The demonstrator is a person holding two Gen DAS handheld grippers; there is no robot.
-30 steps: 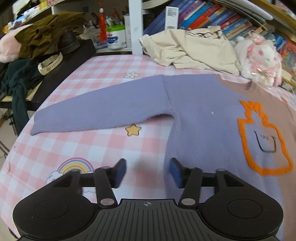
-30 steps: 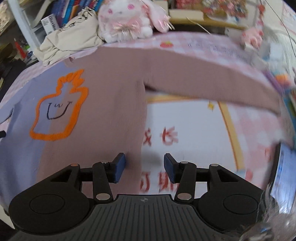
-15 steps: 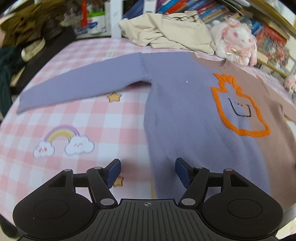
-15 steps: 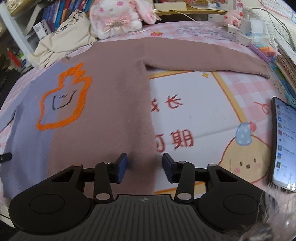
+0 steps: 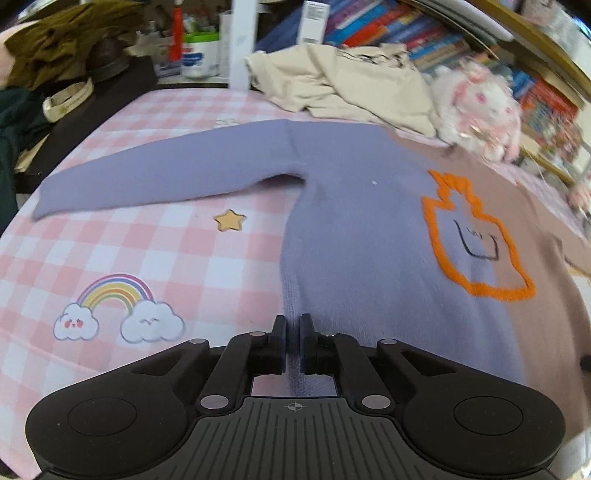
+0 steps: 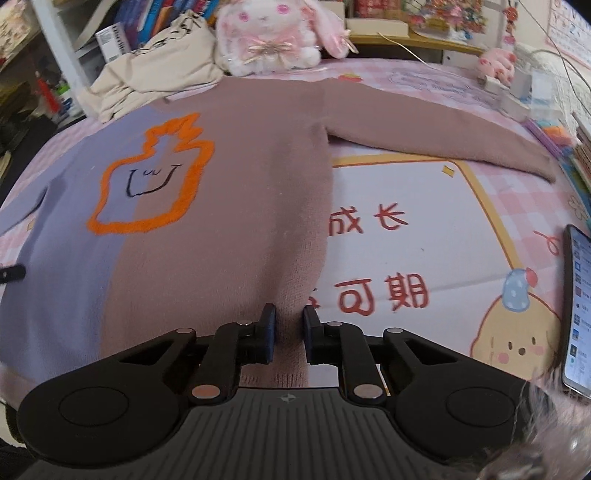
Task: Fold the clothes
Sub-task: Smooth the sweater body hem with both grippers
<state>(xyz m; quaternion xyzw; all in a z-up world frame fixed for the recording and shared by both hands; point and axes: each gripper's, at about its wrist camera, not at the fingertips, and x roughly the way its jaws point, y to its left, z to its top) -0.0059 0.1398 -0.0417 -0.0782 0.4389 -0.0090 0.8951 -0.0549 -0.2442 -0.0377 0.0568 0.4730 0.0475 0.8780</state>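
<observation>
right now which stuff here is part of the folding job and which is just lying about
Part of the job:
- two-tone sweater, flat on the table
- left gripper, shut on its purple bottom corner
- right gripper, just closing on its brown bottom corner

Lying about:
- beige garment
- plush rabbit
- phone
- books

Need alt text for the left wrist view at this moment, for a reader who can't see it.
The left tongs are shut on the lower side edge of a sweater, lilac on this half and brown beyond, spread flat on a pink checked tablecloth. Its lilac sleeve stretches left; a cream garment lies behind.
</observation>
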